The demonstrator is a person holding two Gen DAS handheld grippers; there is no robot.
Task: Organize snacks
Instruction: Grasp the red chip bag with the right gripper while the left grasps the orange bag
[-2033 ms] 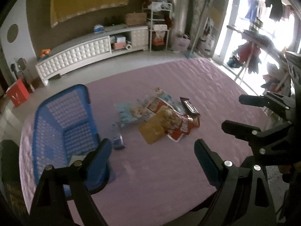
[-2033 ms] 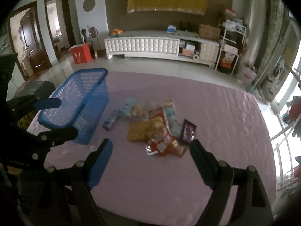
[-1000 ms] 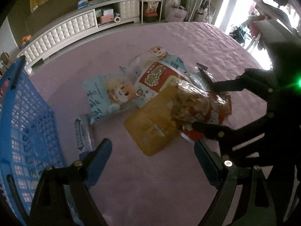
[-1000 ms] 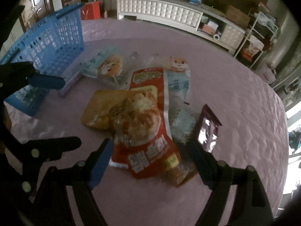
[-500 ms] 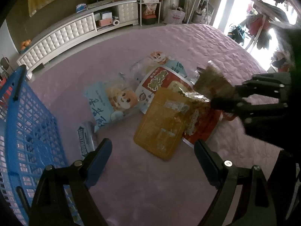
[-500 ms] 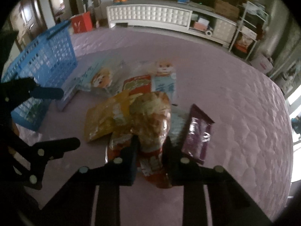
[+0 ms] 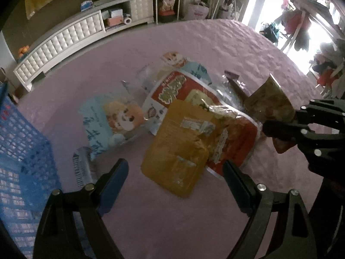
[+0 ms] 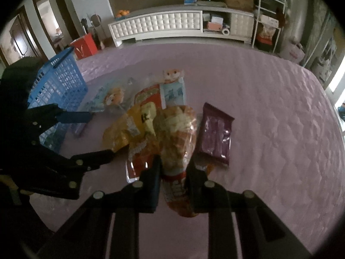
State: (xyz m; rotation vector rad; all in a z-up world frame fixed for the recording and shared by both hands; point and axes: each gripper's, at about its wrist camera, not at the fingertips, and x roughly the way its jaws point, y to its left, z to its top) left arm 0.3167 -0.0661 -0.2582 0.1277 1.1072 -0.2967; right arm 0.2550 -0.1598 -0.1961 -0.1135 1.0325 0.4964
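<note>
The blue plastic lattice basket is cut off by the left edge. The large red snack bag lies half hidden beneath the flat yellow packet.

White tufted cabinet, red bag, oranges, doorway.

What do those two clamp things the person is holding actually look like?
Both are matte black frames studded with silver screws. The left gripper has two long fingers faced with blue pads. The right gripper looks built the same, with dark pads. No cables or sleeves show.
</note>
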